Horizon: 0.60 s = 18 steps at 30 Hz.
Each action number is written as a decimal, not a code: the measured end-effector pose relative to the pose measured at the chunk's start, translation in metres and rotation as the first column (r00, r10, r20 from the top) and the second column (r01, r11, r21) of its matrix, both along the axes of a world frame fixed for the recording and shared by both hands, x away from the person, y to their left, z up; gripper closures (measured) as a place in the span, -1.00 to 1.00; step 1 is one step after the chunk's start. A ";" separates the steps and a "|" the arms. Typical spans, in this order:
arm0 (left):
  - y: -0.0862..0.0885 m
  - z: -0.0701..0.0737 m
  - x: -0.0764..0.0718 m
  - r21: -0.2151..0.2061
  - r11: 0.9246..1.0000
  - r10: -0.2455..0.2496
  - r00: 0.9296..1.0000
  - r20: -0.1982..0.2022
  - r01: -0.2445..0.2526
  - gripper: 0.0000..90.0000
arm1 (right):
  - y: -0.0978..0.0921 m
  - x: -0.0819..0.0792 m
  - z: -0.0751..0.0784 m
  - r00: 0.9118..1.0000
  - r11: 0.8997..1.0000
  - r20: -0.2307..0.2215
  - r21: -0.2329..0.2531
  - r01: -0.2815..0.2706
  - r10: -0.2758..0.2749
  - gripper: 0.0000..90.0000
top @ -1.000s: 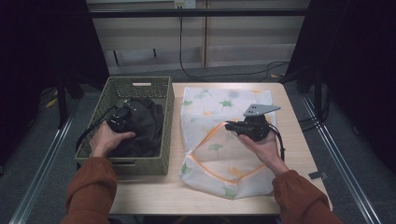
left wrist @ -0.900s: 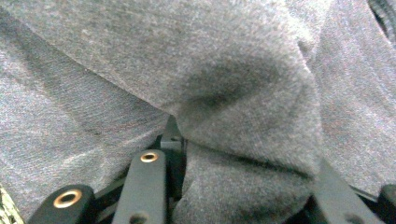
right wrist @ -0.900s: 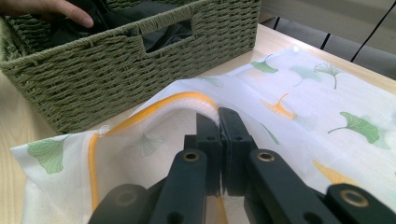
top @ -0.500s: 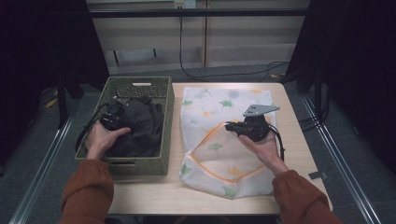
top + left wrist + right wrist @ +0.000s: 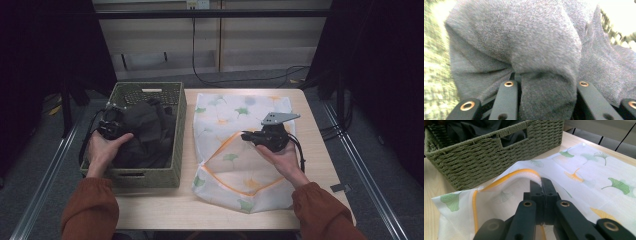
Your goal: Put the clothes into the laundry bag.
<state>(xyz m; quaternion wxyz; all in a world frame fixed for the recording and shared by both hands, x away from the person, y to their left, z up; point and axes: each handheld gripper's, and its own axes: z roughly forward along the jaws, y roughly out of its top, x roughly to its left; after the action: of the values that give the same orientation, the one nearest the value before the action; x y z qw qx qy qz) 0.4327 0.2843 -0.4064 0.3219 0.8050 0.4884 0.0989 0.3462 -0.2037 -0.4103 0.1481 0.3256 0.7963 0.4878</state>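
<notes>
Pale wooden rectangular table, bare along its front edge. Beyond the far edge, a long beige cabinet front with a thin black cable looping over the grey floor below it. Off the left and right edges, two grey metal floor rails, and just off the front right corner a small dark flat piece.

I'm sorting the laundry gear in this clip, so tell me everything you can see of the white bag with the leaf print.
The bag is a thin, see-through white fabric printed with green and yellow fan-shaped leaves, its mouth edged in orange. It lies flat on the table, right of the basket. The right gripper is shut on the orange rim and lifts it, holding the mouth open toward the basket.
</notes>
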 end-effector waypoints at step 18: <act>0.030 0.037 -0.034 -0.117 0.992 0.067 0.972 0.223 -0.041 0.54 | 0.000 0.000 -0.001 1.000 1.000 -0.003 0.006 0.004 -0.004 0.99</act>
<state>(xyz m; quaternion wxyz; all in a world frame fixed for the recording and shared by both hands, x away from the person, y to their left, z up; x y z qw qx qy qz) 0.3986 0.3145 -0.3695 0.4173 0.7556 0.4750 0.1713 0.3467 -0.2042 -0.4112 0.1467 0.3285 0.7943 0.4895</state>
